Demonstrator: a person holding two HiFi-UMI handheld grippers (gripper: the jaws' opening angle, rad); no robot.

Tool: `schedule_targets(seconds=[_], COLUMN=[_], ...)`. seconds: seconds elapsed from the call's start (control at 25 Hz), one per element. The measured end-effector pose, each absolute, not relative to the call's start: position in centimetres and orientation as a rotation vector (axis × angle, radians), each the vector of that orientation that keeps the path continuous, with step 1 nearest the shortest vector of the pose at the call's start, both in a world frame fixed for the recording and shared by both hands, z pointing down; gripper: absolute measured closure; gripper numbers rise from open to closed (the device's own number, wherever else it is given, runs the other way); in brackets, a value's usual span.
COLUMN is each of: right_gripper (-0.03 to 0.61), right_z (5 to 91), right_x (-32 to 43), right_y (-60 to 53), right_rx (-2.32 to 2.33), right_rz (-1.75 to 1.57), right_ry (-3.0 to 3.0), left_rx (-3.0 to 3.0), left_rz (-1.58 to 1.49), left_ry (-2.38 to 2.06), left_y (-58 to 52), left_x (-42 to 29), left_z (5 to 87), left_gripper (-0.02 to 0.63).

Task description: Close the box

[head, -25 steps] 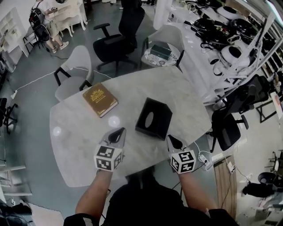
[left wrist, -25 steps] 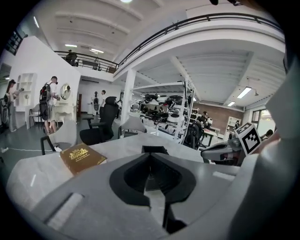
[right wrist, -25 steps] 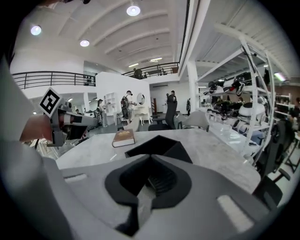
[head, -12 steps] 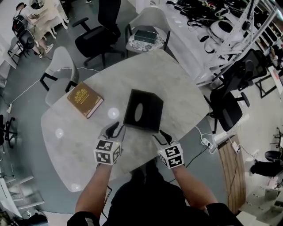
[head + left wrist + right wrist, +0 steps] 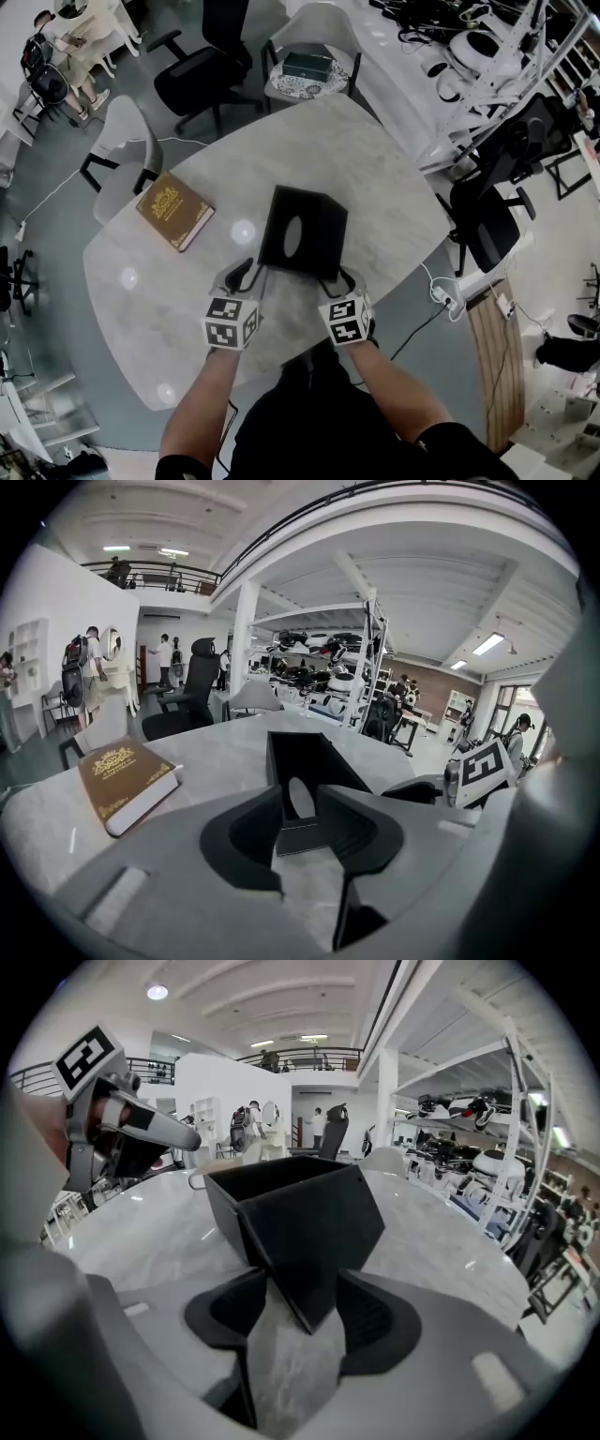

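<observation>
At the middle of the counter [image 5: 375,178] sits the black box [image 5: 302,232]. The left hand-held gripper [image 5: 244,274] and right hand-held gripper [image 5: 345,278] have just been opening; the box's edge and corner lie between their parted jaws, ungripped. An uneven push could skid the box.

The pale, marbled worktop [image 5: 356,178] (rounded in outline) carries a black box [image 5: 302,232] and, well apart, a closed brown book [image 5: 174,210].
</observation>
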State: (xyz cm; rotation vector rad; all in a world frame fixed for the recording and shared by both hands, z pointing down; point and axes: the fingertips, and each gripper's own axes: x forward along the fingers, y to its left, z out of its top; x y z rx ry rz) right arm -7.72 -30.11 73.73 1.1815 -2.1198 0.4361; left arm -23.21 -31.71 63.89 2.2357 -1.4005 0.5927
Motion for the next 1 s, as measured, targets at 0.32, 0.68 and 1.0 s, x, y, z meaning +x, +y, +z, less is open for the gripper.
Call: schedule_targets(seconds=[0.32, 0.68, 1.0], right_gripper=[0.339, 0.333, 0.325], right_z=[76.1, 75.7, 73.5], right_x=[-6.2, -4.6, -1.9], right_y=[-30.3, -30.4, -31.1], right_rx=[1.229, 1.290, 1.356], right_rz=[0.547, 0.612, 0.633], right_ry=[-2.073, -2.080, -2.070], left_rx=[2.213, 2.182, 2.173], left_rz=[0.632, 0.627, 0.645], left_ry=[-1.396, -1.401, -1.390], left_y=[-31.8, -32.6, -32.3], left_x=[-23.4, -23.9, -23.9], left_z=[65.1, 66.1, 65.8], left_gripper=[0.489, 0.505, 0.505])
